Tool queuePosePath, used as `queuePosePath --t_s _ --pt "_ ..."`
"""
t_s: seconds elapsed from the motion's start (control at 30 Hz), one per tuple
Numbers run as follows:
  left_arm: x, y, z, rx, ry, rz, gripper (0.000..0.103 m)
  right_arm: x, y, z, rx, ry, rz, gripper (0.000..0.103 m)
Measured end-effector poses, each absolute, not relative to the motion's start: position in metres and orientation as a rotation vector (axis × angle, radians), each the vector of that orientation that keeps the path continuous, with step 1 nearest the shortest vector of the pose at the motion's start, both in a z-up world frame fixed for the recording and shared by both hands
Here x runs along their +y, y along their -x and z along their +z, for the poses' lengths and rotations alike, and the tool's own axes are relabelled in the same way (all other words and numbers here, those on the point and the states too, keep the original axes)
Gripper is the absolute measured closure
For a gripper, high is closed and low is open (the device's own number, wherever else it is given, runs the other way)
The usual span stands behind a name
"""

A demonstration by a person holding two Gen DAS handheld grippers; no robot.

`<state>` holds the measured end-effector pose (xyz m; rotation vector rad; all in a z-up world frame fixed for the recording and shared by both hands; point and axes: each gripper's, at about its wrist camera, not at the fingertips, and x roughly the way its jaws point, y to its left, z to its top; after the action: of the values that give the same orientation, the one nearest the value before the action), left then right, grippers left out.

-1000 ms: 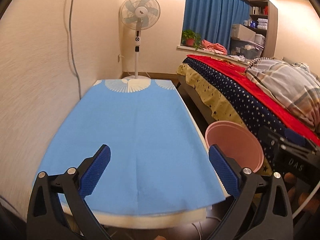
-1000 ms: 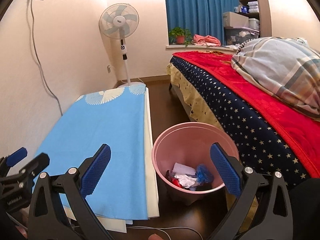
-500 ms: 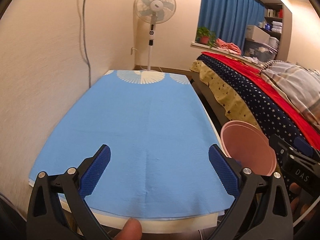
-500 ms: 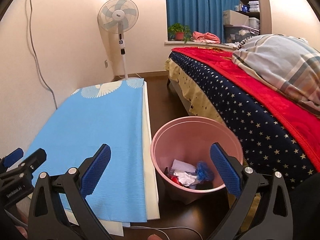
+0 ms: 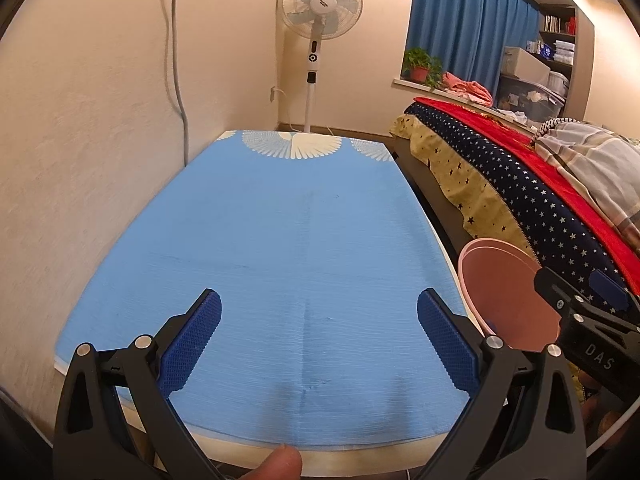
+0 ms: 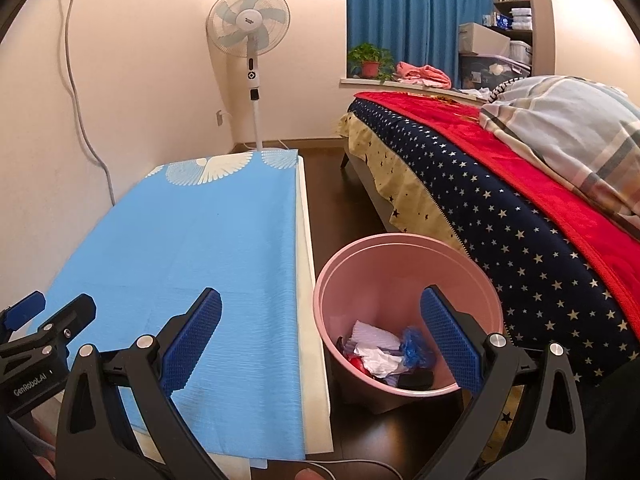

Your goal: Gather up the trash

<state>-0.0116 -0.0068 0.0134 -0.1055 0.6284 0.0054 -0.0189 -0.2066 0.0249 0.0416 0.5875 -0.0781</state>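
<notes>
A pink bin (image 6: 404, 264) stands on the dark floor between the table and the bed. Inside it lie crumpled white paper (image 6: 376, 350), a blue wad (image 6: 414, 346) and some red and black scraps. My right gripper (image 6: 320, 338) hangs open over the table's right edge and the bin's near rim, holding nothing. My left gripper (image 5: 318, 340) is open above the near end of the blue tablecloth (image 5: 288, 240), also holding nothing. In the left wrist view the bin (image 5: 504, 284) shows at the right, partly hidden by the right gripper's body (image 5: 588, 320).
The blue cloth (image 6: 192, 252) covers a long white table (image 6: 314, 344) against the left wall. A bed (image 6: 520, 208) with a starry cover and red blanket runs along the right. A standing fan (image 6: 250, 40) is at the far end. A fingertip (image 5: 278, 462) shows at the bottom edge.
Both grippers have drifted: the left view has swung left and risen over the table, so the bin sits farther right. The right view has shifted slightly, with the bin a little nearer. Both stay open.
</notes>
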Motion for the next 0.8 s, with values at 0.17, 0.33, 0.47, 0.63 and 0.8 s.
queuePosePath --t_s 0.17,0.33,0.47,0.63,0.8 --pt "-0.0071 0.0111 0.0127 0.625 0.104 0.021 0.008 -0.2053 0.0159 0.0232 0.592 -0.034 -0.079 0.005" --pt "-0.0059 0.0093 0.0127 0.625 0.113 0.036 0.008 -0.2063 0.0136 0.0204 0.601 -0.037 -0.084 0.005" --pt "-0.0054 0.009 0.0123 0.626 0.114 0.036 0.008 -0.2053 0.0126 0.0201 0.601 -0.033 -0.084 0.005" --pt "-0.005 0.0094 0.0122 0.627 0.114 0.035 0.008 -0.2047 0.0119 0.0199 0.601 -0.032 -0.084 0.005" --pt "-0.0049 0.0098 0.0128 0.628 0.112 0.036 0.008 -0.2045 0.0118 0.0195 0.602 -0.034 -0.085 0.005"
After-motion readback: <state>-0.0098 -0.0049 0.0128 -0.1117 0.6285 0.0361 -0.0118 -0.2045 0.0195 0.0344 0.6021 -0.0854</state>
